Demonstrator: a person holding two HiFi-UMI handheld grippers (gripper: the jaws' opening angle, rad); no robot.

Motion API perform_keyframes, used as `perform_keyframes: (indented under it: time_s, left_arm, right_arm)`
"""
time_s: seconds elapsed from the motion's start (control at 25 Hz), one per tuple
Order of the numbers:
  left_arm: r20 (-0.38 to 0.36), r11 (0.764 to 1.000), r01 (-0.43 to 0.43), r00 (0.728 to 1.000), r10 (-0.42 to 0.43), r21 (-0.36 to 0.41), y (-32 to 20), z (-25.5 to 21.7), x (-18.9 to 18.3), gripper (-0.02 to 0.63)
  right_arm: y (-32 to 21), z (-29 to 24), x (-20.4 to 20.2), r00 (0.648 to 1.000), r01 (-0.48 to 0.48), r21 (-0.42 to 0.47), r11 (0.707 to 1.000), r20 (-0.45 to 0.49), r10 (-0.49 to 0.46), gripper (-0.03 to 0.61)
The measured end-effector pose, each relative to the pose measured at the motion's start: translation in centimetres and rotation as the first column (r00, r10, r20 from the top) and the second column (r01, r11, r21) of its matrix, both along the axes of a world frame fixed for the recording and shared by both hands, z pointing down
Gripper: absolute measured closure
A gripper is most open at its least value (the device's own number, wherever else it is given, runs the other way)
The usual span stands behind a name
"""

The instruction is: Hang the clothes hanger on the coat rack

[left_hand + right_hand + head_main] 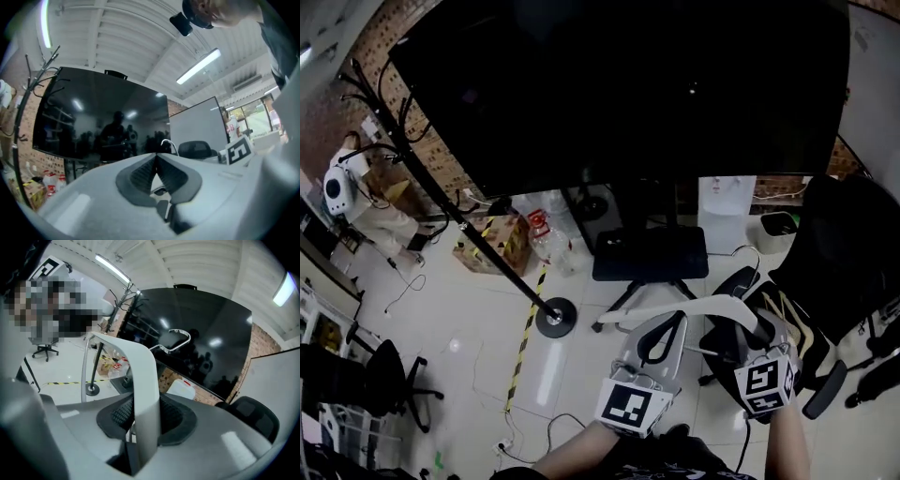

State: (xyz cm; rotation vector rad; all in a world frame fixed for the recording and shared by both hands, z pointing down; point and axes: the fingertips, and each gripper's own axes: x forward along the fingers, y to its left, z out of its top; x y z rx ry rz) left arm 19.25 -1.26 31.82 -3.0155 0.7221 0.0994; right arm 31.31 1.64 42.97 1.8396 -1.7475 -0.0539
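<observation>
Clothes hanger (703, 307) held in the air over the floor, in front of the black screen (628, 84)

One hanger, white with a broad, flat, curved arm and a thin metal hook (176, 340). In the head view its long axis runs roughly left to right across the picture, and in the right gripper view the hook points away towards the screen. Two grippers: the right gripper (140, 401) has its fingers (174, 417) closed on one end of the hanger's arm, and the left gripper (156, 155) has its fingers tip to tip with nothing between them. One coat rack (469, 230), a black pole with branching hooks on a round base, stands well apart to the left of the hanger. At least three black office chairs stand around
</observation>
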Motion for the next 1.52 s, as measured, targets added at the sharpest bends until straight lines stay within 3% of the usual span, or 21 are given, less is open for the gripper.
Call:
perform_keyframes:
  time_s: [0.24,0.44,0.68,0.84,1.04,1.52]
  left_arm:
    - [-0.046,0.974,0.224,0.974,-0.223,0.023,-4.1,-1.9,-7.9,0.609]
    - [-0.072,0.93,0.368,0.928,-0.366,0.009,-6.6,-2.3,-15.3,0.609]
    - [-0.098,0.876,0.481,0.873,-0.478,0.016,-10.2,-3.8,-24.3,0.609]
    - [-0.123,0.854,0.52,0.849,-0.514,0.026,-12.0,-5.1,-29.9,0.609]
    - [-0.147,0.847,0.531,0.841,-0.521,0.039,-14.3,-5.7,-35.0,0.609]
    - [-0.169,0.832,0.549,0.83,-0.532,0.078,-19.2,-6.5,-47.2,0.609]
  right_arm:
    - [-7.7,-2.5,-8.7,0.97,0.244,0.059,0.968,-0.035,-0.242,0.469]
    - [-11.9,-3.4,-16.3,0.918,0.393,0.055,0.918,-0.083,-0.389,0.471]
    - [-16.9,-4.7,-26.3,0.85,0.522,0.068,0.85,-0.118,-0.513,0.472]
    - [-19.3,-6.2,-32.1,0.822,0.566,0.08,0.82,-0.131,-0.554,0.472]
    - [-22.0,-7.5,-37.4,0.805,0.59,0.097,0.802,-0.146,-0.575,0.472]
    - [-28.4,-12.4,-49.7,0.825,0.562,0.164,0.81,-0.183,-0.535,0.472]
